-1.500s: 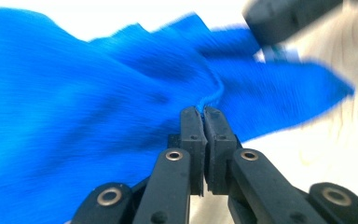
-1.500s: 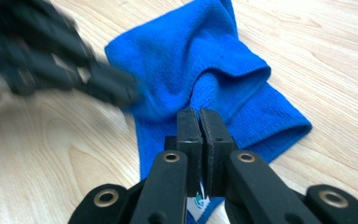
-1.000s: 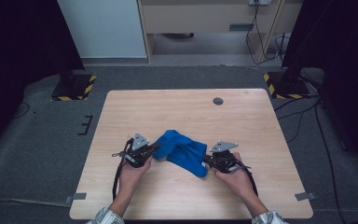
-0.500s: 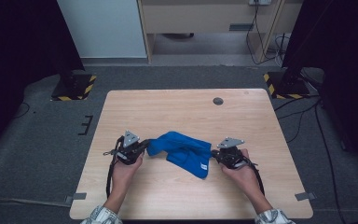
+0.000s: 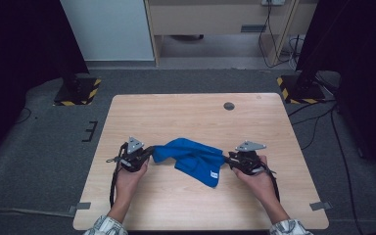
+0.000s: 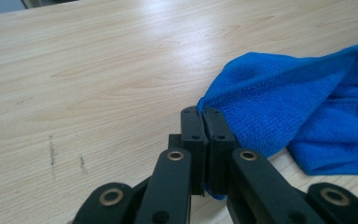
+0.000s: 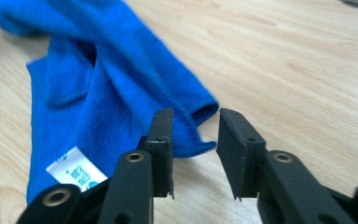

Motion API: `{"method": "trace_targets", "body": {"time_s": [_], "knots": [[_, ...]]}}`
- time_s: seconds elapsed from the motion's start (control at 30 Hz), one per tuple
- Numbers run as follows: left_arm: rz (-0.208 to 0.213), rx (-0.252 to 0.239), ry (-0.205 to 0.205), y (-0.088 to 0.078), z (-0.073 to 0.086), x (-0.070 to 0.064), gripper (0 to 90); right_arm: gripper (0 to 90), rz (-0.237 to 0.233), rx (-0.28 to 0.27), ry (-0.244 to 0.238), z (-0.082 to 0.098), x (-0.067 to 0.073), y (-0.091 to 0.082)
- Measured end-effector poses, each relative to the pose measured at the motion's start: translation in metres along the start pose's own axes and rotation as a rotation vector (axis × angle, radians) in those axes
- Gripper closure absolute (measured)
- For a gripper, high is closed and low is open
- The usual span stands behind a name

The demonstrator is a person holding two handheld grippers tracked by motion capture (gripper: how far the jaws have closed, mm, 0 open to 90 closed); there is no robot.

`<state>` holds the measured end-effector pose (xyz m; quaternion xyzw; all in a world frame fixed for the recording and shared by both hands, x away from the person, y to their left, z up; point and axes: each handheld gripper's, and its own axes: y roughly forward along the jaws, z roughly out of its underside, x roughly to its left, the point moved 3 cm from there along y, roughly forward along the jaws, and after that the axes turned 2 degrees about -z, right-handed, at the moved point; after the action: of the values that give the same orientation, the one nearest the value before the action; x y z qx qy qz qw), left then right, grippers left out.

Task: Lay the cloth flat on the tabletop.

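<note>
While I held it: blue cloth [image 5: 192, 159], bunched, white tag near one corner.
Axis: stretched lengthwise between my two grippers.
Left gripper [image 6: 204, 120]: clamped on the cloth's corner.
Right gripper [image 7: 193, 140]: just opening, cloth end lying loose between its jaws.

Black two-fingered grippers [image 5: 149, 152] [image 5: 226, 157], brass rivets, grey triangular top plates, trailing black cables, plaid sleeves [image 5: 106, 226]
</note>
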<state>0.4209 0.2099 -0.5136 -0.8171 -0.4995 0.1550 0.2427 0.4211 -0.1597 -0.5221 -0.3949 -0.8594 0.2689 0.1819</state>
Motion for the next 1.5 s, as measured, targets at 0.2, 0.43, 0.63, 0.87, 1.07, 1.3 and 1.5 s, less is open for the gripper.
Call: {"method": "trace_targets", "body": {"time_s": [0.2, 0.43, 0.63, 0.87, 1.07, 1.3, 1.5], "knots": [[-0.003, 0.005, 0.0, 0.001, 0.001, 0.001, 87.9, 52.5, -0.013, -0.026, 0.048, 0.0, -0.004, 0.0], [-0.01, 0.007, -0.006, 0.001, 0.001, 0.003, 87.9, 42.5, -0.058, -0.041, 0.065, -0.001, 0.009, 0.006], [-0.021, 0.007, -0.02, 0.0, 0.002, 0.008, 87.9, 42.2, -0.061, -0.004, -0.002, 0.002, 0.024, 0.014], [-0.034, 0.007, -0.048, -0.001, 0.004, 0.016, 87.9, 49.2, -0.026, 0.03, -0.016, 0.006, 0.024, 0.019], [-0.038, 0.014, -0.055, 0.0, 0.005, 0.019, 87.8, 57.3, -0.028, 0.019, -0.002, 0.007, 0.021, 0.018], [-0.044, 0.012, -0.068, -0.001, 0.006, 0.022, 87.9, 79.8, -0.074, -0.001, -0.02, 0.005, 0.025, 0.016], [-0.039, 0.021, -0.058, 0.001, 0.007, 0.02, 87.9, 88.5, -0.09, -0.048, -0.025, -0.002, 0.024, 0.009]]}}
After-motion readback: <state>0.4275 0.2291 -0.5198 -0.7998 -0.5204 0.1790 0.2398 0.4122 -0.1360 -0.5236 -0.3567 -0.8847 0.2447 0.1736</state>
